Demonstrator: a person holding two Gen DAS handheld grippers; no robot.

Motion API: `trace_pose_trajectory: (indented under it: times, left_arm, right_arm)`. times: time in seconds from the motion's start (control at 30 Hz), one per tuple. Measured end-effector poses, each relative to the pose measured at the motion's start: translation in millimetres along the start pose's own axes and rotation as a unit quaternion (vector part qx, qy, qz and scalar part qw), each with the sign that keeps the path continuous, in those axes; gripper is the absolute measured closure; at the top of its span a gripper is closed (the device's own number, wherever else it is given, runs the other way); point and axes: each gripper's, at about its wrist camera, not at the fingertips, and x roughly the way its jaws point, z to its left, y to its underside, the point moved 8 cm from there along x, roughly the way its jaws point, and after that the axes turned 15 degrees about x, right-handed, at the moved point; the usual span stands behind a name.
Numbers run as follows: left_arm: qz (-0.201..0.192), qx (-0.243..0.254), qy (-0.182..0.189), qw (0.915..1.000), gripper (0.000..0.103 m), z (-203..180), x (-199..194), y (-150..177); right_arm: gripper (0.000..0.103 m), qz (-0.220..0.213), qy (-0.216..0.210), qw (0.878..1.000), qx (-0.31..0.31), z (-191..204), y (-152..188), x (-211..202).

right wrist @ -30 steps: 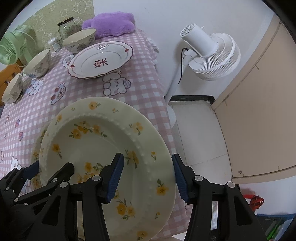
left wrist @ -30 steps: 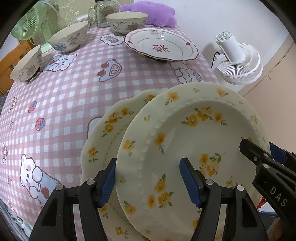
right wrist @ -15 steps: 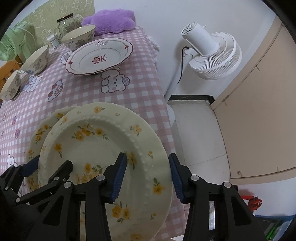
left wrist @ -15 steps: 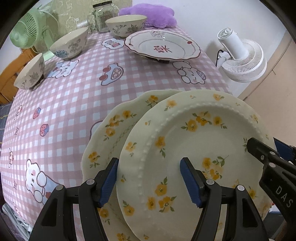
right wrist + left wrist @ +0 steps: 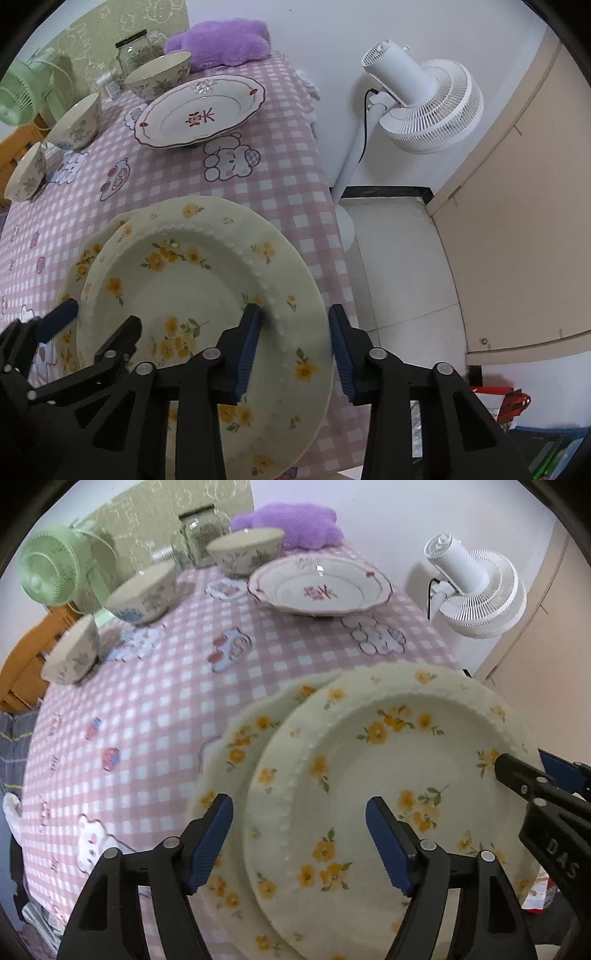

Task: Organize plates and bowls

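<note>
Both grippers angled steeply down over the stacked plates

Left gripper (image 5: 299,834) is opening, straddling the top plate (image 5: 388,775)'s 9 o'clock rim without touching; right gripper (image 5: 295,347) is closing around its 3 o'clock rim. The bowls (image 5: 159,74) look empty.

light: soft, even | shadows: faint | blur: slight | edges: fisheye-warped, dark corners

Both grippers point steeply down. The left gripper (image 5: 299,834) is opening its 2 blue pads (image 5: 210,838), which stand wide apart. The right gripper (image 5: 295,350) is closing, and its pads (image 5: 249,350) are not touching yet.
</note>
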Motion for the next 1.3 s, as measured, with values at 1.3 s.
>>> trace_pose_trajectory:
  times: [1.3]
  left_arm:
    - [-0.033, -0.022, 0.043, 0.9983, 0.014, 57, -45, 0]
  right_arm:
    - [0.023, -0.034, -0.062, 0.997, 0.018, 69, -3, -49]
